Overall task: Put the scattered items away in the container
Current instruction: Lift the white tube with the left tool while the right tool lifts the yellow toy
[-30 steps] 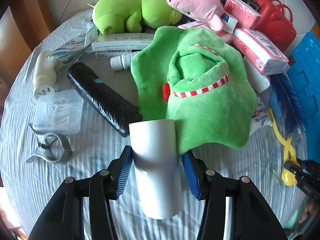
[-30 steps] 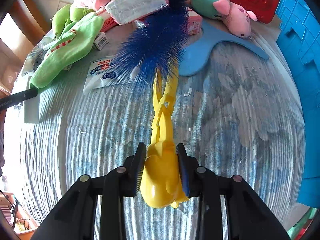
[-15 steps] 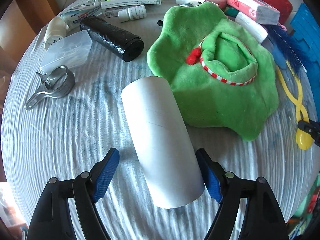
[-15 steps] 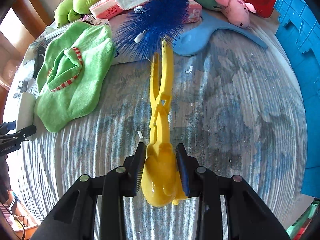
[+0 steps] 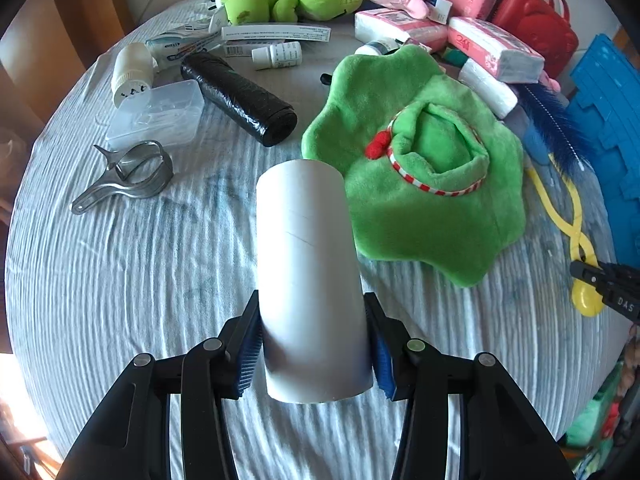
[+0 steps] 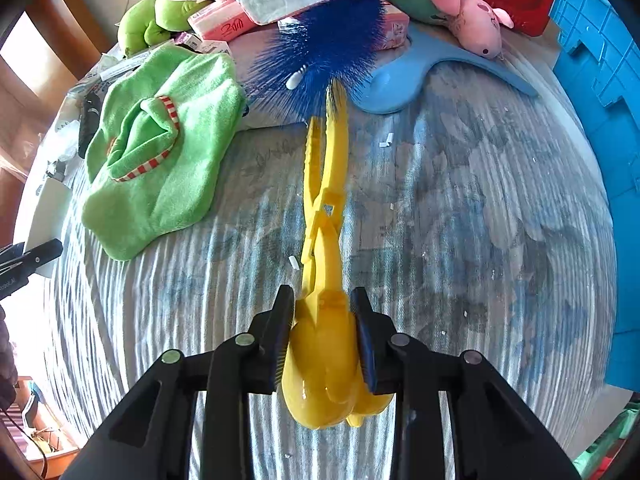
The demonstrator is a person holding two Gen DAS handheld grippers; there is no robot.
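Now both grippers hold something over the worktop [image 5: 120, 280].

The left gripper [image 5: 314, 344] has just been closing, and its fingers [image 5: 250, 344] pinch the near end of a white tube [image 5: 308, 264]. A green cloth toy [image 5: 420, 184] lies just right of the tube. The right gripper [image 6: 324, 344] pinches the fat near end of a yellow brush handle [image 6: 324, 208]. Its blue bristles [image 6: 328, 48] point far away. The blue container [image 6: 600, 80] stands at the right edge.

A table under a rumpled pale striped cloth [image 5: 120, 280] carries, ahead of the left gripper, a green plush mat [image 5: 432, 200], a black bag roll [image 5: 240, 100], a metal clip [image 5: 128, 176], a clear box [image 5: 160, 116] and, farther off, what seem tissue packs [image 5: 492, 46].
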